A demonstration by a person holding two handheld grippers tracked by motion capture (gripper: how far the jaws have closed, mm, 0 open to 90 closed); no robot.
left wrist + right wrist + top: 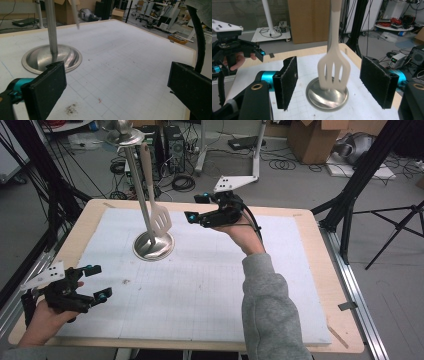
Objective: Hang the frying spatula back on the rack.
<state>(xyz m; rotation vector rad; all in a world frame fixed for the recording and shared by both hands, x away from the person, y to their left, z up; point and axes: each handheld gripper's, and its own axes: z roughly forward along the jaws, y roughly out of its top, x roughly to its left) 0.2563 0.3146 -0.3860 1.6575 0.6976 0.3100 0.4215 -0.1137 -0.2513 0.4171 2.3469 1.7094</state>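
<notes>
A cream slotted plastic spatula (160,217) hangs against the pole of a round-based steel stand (153,245), blade just above the base. The right hand-held gripper (196,208), jaws apart, sits beside the stand facing the blade, seemingly lined up to grasp it. The left hand-held gripper (96,282), also spread wide and empty, waits well apart from the stand at the desk (325,270) edge.

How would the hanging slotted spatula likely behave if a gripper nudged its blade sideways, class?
The spatula hangs freely beside the stand's pole, so it would probably swing rather than resist. It looks like light plastic, likely stiff with slight flex. The stand's wide metal base suggests it would stay upright.
</notes>
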